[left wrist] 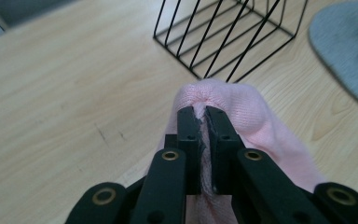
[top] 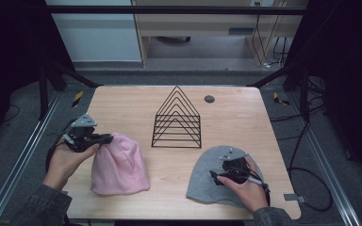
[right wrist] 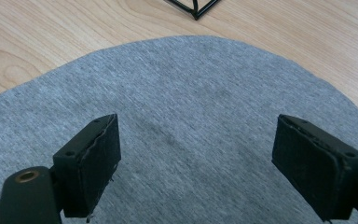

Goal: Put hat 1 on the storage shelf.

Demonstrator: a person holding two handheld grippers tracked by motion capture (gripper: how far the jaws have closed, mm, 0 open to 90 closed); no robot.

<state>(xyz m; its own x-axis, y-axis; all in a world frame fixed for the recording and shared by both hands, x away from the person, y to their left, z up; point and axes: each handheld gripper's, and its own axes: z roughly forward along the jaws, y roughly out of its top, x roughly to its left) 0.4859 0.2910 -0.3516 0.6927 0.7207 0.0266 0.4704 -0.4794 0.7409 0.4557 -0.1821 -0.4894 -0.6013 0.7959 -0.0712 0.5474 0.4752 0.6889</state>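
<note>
My left gripper point(left wrist: 201, 116) is clenched on the crown of the pink beanie point(top: 120, 165), a pinch of knit squeezed up between the two jaws; the rest of the hat trails back beneath them and lies flat on the wooden table point(top: 127, 106). Ahead of these jaws and a little to their right stands the black wire rack point(left wrist: 223, 35), near the beanie's tip but apart from it. My right gripper point(right wrist: 196, 163) is released, its jaws spread wide just above the grey beanie point(right wrist: 205, 107), which lies flat under and between them; I cannot tell whether the pads touch the cloth. Beyond the grey hat's rounded edge, ahead of these jaws, a corner of the rack shows on bare wood
</note>
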